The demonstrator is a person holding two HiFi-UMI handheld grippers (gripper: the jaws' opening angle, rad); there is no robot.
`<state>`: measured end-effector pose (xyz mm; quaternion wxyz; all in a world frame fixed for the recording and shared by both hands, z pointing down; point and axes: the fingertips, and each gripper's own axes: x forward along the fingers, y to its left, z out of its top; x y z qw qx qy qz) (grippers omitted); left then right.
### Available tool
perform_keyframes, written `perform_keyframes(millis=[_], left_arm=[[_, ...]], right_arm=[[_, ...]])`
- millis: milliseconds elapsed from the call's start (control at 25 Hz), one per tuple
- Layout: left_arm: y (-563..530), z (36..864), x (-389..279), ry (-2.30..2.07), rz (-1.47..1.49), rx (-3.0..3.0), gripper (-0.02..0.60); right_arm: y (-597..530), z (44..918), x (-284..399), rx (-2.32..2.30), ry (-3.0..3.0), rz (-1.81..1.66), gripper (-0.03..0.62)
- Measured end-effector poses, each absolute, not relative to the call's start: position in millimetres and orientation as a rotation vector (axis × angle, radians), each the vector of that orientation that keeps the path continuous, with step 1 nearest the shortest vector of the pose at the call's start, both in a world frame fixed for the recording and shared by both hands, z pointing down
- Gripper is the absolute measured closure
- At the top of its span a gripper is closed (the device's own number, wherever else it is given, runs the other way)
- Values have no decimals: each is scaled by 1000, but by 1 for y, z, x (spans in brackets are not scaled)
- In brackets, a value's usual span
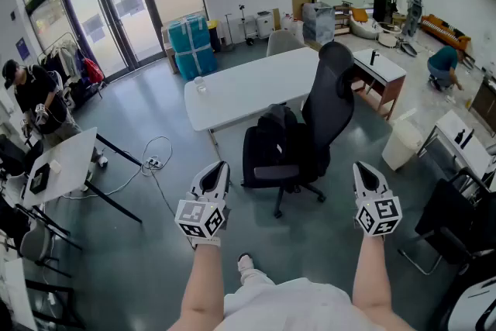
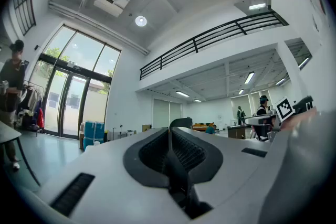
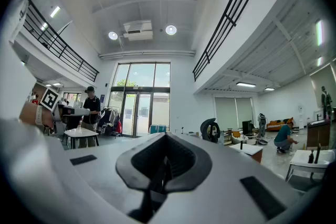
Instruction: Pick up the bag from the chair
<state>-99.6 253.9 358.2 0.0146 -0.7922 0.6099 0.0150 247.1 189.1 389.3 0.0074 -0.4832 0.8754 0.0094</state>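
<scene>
Black fabric bag [image 1: 271,137] stands upright on the seat of the black high-backed office chair [image 1: 332,101], just beside the long white table [image 1: 240,85]. In the head view, you hold both grippers out over the grey floor [image 1: 178,167], well short of the chair. Your left gripper [image 1: 218,167] is on the near left of the chair and your right gripper [image 1: 362,168] on the near right. Neither touches the bag or the chair.

In the left gripper view, your left gripper [image 2: 169,132] has its jaws pressed together with nothing between them. The black headrest of the chair [image 2: 181,122] shows just above the jaw tips, well beyond them. The bag cannot be made out in this view.

In the right gripper view, your right gripper [image 3: 165,137] likewise has its jaws together and holds nothing. The chair [image 3: 210,129] stands in the distance, right of the jaw line. A person in dark clothing [image 3: 90,108] stands by a small white table near the glass doors [image 3: 137,113].
</scene>
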Motion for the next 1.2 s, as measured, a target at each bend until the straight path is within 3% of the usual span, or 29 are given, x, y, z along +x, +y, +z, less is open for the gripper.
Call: perform_keyframes(millis=[1200], left_arm=[[236,378,-99,1886,102,-2532,543]], right_arm=[[173,399,228,-1441,2813,40,574]])
